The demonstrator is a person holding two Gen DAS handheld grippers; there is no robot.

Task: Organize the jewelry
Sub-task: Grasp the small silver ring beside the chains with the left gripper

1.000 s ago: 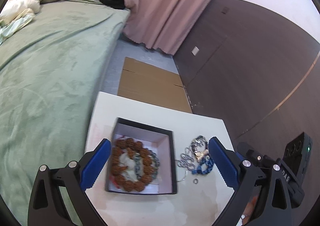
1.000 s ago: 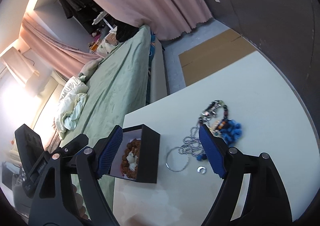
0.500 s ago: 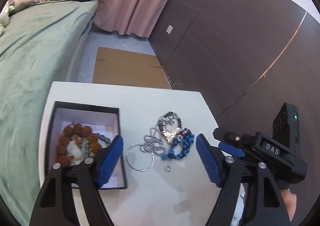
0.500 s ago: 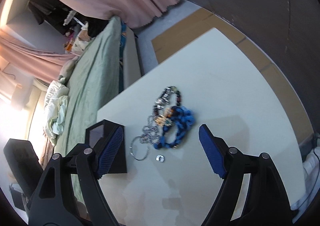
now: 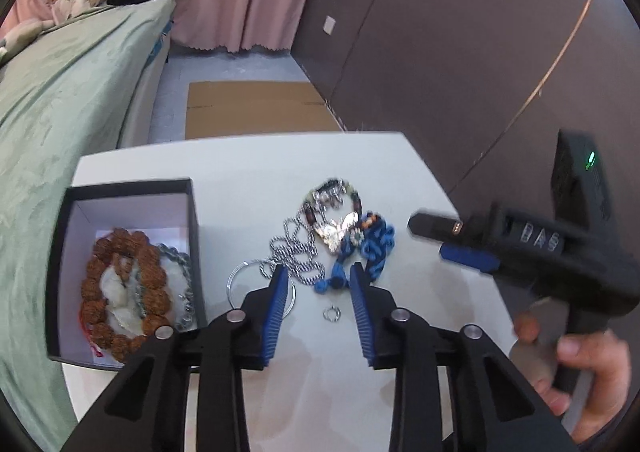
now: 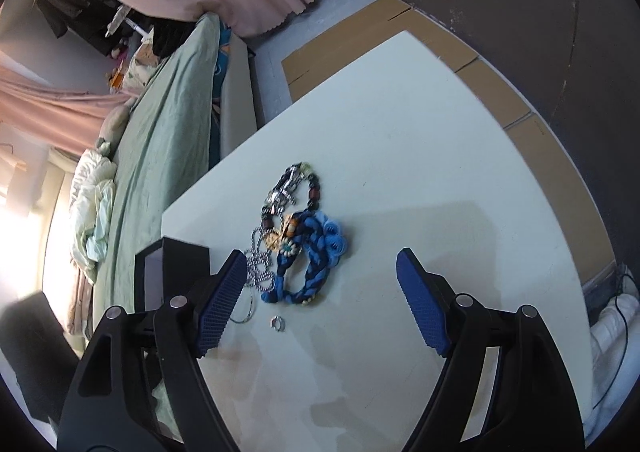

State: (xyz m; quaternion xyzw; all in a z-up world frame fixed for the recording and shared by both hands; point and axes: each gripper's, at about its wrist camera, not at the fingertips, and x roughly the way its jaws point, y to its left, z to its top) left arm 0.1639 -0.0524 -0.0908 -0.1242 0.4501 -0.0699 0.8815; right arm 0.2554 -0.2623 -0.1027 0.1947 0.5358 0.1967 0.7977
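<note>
Okay, left wrist view first: left gripper hangs over the white table, jaws closing, already narrow, nothing between the pads yet. Just past its tips lies the blue braided bracelet, knotted end nearest, touching the tangled silver ball chain and a beaded charm bracelet. A thin silver hoop lies partly under the left finger; a small ring sits loose on the table between the jaws but lower, not touched. The black box stands at left, open, already holding a brown bead bracelet and a chain. The right gripper shows at the right edge, held by a hand, and looks blurred.

Right wrist view: right gripper has its jaws spread wide, empty, with the blue braided bracelet and the pile lying between and ahead of them on the table. The small ring lies nearer, apart from the pile. A corner of the black box is just beside the left finger.

Handling, as a judgement: everything is light and limp; the braid is soft and grippy, best pinched at the knot. Ball chain is slippery and will likely drag along, since it is tangled with the braid. Ring and hoop lie flat, hard to pinch. Box wall is close to the hoop side.
</note>
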